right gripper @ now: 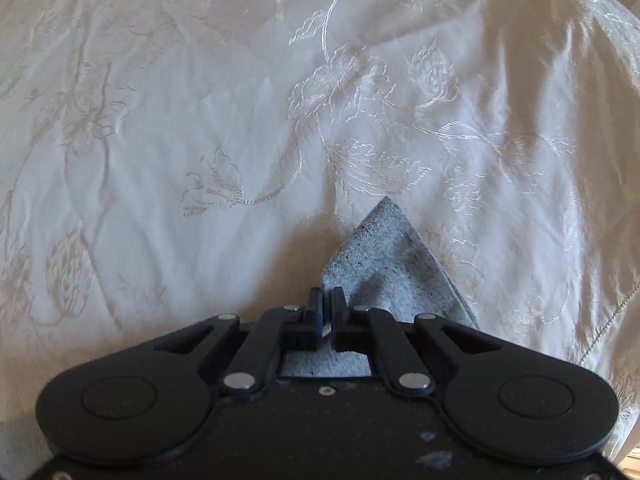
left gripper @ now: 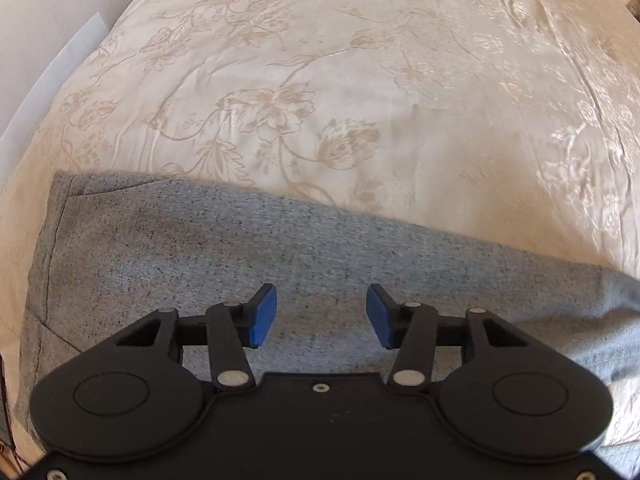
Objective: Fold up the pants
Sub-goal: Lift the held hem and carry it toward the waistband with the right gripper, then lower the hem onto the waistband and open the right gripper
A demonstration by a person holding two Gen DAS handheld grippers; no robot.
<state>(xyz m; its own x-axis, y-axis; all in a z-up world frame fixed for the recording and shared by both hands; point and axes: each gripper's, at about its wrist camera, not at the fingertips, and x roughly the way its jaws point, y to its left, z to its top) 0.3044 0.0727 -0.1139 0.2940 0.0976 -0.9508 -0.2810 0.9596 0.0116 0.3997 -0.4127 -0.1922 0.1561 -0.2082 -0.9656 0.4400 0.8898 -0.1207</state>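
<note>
Our right tool pinches a corner of the pants; our left tool, open and empty above them, should grip next.

Light: soft daylight, warm through my left camera, cooler through my right.
Glare: sheen on the bedspread.
Edges: fisheye-bent, slightly blurred.

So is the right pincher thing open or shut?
Shut. The right gripper has its fingers pressed together, pinching a corner of the grey pants above the flowery bedspread.
</note>
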